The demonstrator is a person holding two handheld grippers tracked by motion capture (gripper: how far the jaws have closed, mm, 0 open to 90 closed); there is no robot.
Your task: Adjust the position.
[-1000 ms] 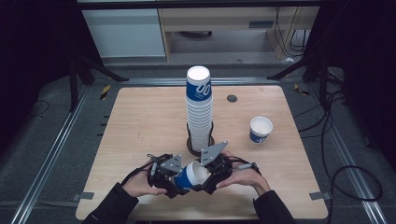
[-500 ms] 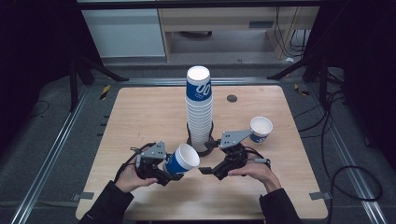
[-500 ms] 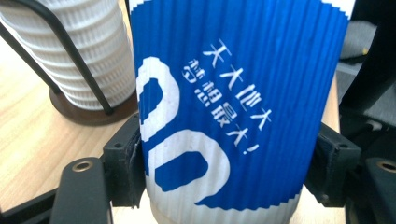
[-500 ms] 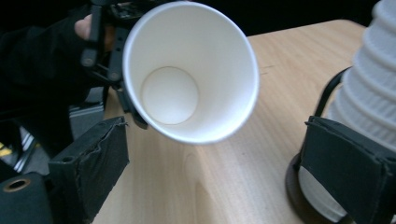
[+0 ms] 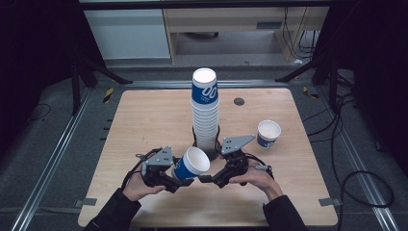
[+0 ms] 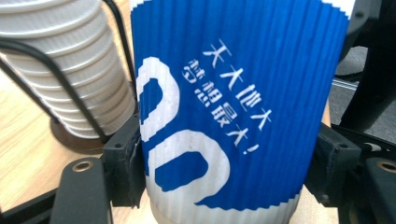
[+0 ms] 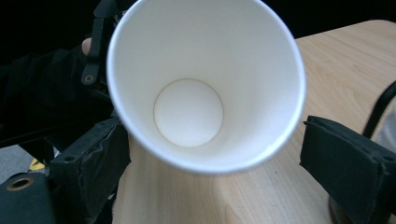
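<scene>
My left tool (image 5: 179, 180) pinched a blue-and-white paper cup (image 5: 191, 164) by its ribbed wall, one black jaw pressed on each side of it, as the left gripper view showed with the cup (image 6: 233, 107) wedged squarely between them. I held the cup clear of the worktop (image 5: 144, 120), tilted so that its open mouth faced up and toward my right hand. In the high view it hung near the front edge of the worktop, just in front of the tall stack of matching cups (image 5: 205, 108) that stood in a black wire holder at the middle. My right tool (image 5: 210, 179) sat just to the right of the held cup, its jaws spread apart and gripping nothing; its tips lay close under the cup's rim, though I could not tell whether they touched it. From the right gripper view I looked straight into the cup (image 7: 205, 88), seeing its white inside and round bottom, with the rim between my right tool's two jaws and a gap on either side. Behind the cup in that view were my left hand and its black tool. A second single cup (image 5: 268, 133) stood upright on the worktop, well apart to the right of the stack, its mouth open to the ceiling.
</scene>
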